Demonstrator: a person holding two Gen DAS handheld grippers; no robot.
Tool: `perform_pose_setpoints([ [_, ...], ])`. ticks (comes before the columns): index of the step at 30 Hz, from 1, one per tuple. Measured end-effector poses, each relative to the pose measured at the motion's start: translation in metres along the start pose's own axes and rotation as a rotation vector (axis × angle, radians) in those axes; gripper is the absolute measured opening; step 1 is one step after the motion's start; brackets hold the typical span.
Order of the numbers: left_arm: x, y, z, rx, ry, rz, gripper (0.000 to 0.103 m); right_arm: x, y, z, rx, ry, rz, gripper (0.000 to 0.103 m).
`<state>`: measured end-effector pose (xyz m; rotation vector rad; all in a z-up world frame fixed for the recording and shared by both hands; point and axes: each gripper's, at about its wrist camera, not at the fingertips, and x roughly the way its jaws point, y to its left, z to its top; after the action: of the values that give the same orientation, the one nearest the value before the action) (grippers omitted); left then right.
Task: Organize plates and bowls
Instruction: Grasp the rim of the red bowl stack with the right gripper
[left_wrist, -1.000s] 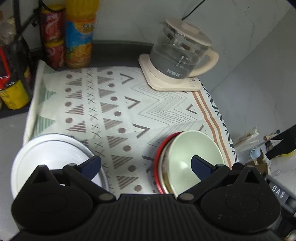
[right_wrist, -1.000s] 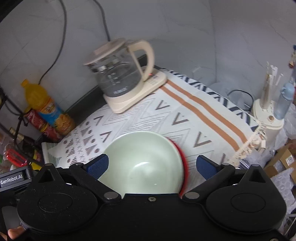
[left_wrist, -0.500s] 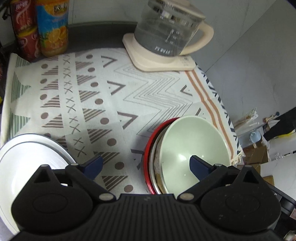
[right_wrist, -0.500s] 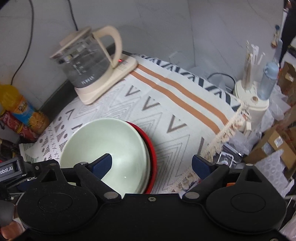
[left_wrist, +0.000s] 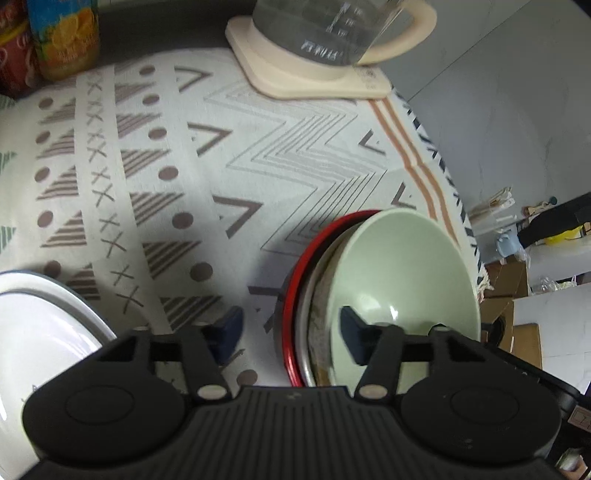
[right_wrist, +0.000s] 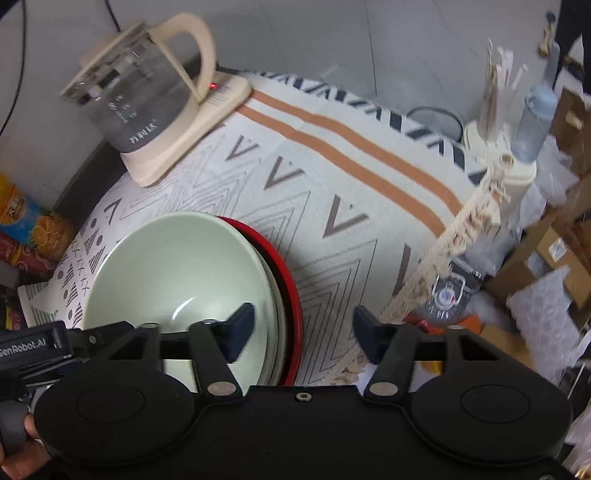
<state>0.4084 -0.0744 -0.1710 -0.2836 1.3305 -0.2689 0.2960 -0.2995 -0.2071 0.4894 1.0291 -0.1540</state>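
A pale green bowl (left_wrist: 402, 273) (right_wrist: 177, 266) sits nested in a beige bowl (left_wrist: 317, 295) on a red plate (left_wrist: 295, 280) (right_wrist: 291, 291), all on the patterned cloth. My left gripper (left_wrist: 291, 332) straddles the stack's left rim, one finger on the cloth side and the other inside the green bowl. Its jaws are closing, and the pads stand clear of the rim. My right gripper (right_wrist: 303, 328) straddles the opposite rim the same way, closing too, with a gap left outside the red edge. A white plate (left_wrist: 40, 332) lies at the lower left.
A glass kettle (left_wrist: 325, 33) (right_wrist: 136, 103) on its cream base stands at the back of the cloth. Drink bottles (left_wrist: 62, 37) line the back left. The cloth's fringed edge (right_wrist: 454, 236) hangs over clutter and cardboard boxes (right_wrist: 554, 254) on the right.
Both grippers have come down closer to the bowl stack. Their jaws have narrowed from wide open to about half width around the stack's opposite rims.
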Motion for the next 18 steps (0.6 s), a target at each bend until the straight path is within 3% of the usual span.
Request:
perform_pose_setpoints([
  [1, 0.003, 0.001, 0.001, -0.006, 0.010, -0.005, 0.042, 0.003, -0.001, -0.001, 0.004, 0.008, 0.004, 0.039],
  [6, 0.013, 0.003, 0.003, -0.017, 0.037, -0.042, 0.029, 0.011, -0.002, -0.002, 0.013, 0.034, 0.039, 0.033],
  [10, 0.016, 0.004, 0.004, -0.029, 0.035, -0.049, 0.028, 0.022, 0.003, -0.001, -0.005, 0.110, 0.055, 0.030],
  [18, 0.011, 0.002, 0.000, 0.009, 0.016, -0.041, 0.028, 0.022, 0.007, 0.001, -0.016, 0.096, 0.080, 0.026],
])
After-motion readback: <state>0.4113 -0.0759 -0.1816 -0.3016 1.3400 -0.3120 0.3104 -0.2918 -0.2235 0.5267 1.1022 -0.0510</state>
